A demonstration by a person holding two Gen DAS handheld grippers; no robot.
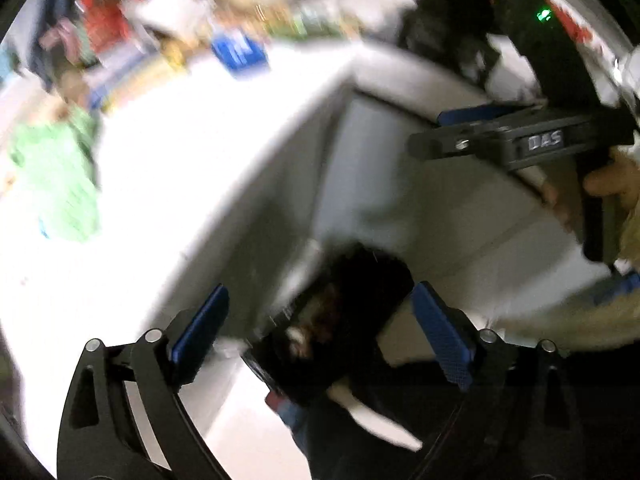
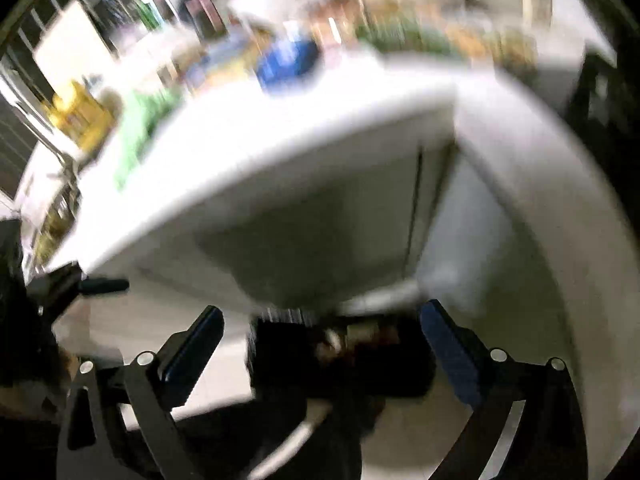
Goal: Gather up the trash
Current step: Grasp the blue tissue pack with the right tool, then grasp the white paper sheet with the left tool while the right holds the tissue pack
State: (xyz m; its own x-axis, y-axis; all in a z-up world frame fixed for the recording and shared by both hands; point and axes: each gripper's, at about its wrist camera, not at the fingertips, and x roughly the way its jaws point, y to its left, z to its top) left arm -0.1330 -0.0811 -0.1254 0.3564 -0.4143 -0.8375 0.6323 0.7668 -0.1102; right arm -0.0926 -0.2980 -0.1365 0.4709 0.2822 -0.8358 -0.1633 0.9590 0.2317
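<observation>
I hold both my left gripper (image 1: 320, 332) and right gripper (image 2: 322, 344) with fingers spread and empty over the dark bin (image 1: 340, 320) on the floor beside the white desk (image 1: 160, 160), probably for dropping trash. Through the blur, green wrappers (image 1: 56, 176) lie far left on the desk.

A smooth, matt white surface is seen on the table top (image 1: 160, 184); textured blue pads (image 1: 442, 340) are carried on matt black gripper arms with bright metal pins; the dark bin (image 2: 344, 360) is blurred
</observation>
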